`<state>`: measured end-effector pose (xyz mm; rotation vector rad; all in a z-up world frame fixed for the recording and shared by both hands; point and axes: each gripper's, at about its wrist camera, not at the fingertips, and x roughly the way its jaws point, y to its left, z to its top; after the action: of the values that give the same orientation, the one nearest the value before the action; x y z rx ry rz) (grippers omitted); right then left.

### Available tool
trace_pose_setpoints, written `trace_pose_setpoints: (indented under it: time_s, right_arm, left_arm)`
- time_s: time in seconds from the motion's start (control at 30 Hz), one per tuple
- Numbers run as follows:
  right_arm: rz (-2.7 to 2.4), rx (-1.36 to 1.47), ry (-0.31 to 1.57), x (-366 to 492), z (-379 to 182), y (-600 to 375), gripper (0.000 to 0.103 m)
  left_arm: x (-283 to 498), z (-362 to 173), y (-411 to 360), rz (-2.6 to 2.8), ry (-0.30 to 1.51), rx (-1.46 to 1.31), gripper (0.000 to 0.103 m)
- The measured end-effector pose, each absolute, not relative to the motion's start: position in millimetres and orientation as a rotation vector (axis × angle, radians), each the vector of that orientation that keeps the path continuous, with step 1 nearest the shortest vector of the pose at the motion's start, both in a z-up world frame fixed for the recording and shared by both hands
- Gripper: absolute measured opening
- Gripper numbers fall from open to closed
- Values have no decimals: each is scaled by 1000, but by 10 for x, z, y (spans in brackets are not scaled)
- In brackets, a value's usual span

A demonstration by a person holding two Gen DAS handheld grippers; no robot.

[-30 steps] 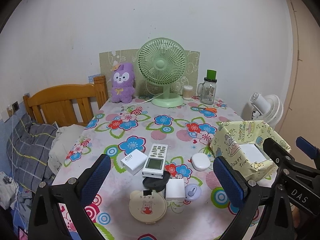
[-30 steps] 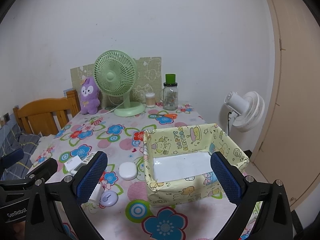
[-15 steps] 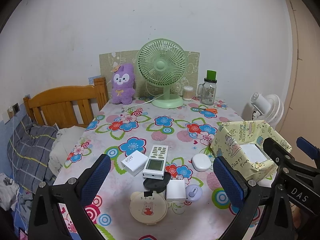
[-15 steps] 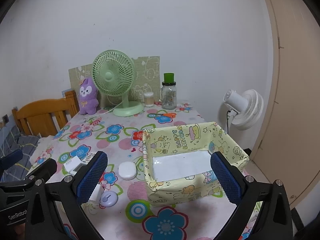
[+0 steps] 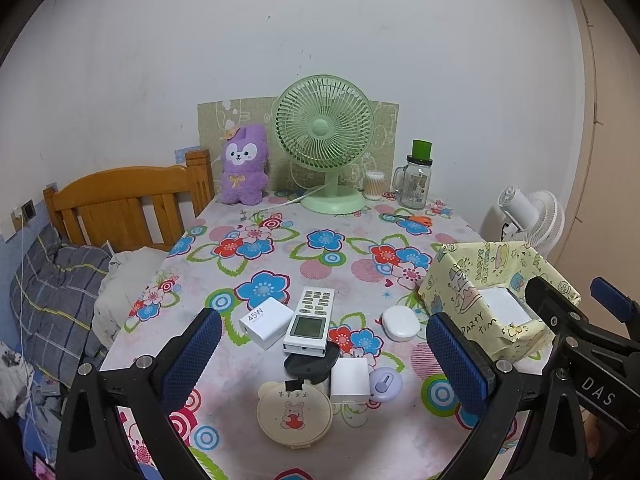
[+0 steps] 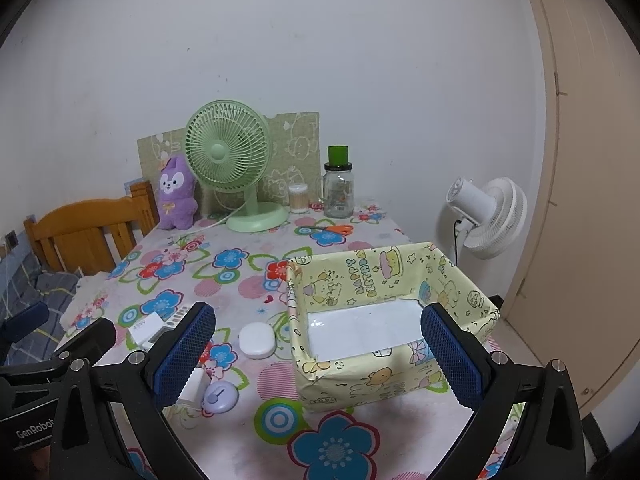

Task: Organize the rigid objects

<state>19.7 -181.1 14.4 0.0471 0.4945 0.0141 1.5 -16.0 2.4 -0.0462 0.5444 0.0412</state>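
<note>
Lying in a cluster on the flowered tablecloth (image 5: pixel 256 240) are the hard things: a white cube charger (image 5: pixel 266 322), a flat remote (image 5: pixel 310 322) with a grey screen, a black disc (image 5: pixel 310 362), a round cream case (image 5: pixel 294 412), a white block (image 5: pixel 349 376), a lilac disc (image 5: pixel 385 384) and a smooth white oval (image 5: pixel 400 323). Just right of them stands the paper-wrapped box (image 6: pixel 392 384), rectangular, with a glossy white floor. The left gripper (image 5: pixel 320 356) and the right gripper (image 6: pixel 316 354) hover with fingers spread, holding nothing.
</note>
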Motion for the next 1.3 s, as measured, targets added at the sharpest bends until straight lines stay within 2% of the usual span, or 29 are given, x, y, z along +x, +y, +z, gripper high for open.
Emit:
trace_pose_setpoints:
  time_s: [1.3]
  right_arm:
    - [14, 52, 508, 309, 56, -1639, 103]
  left_arm:
    - [68, -129, 71, 23, 595, -74, 103]
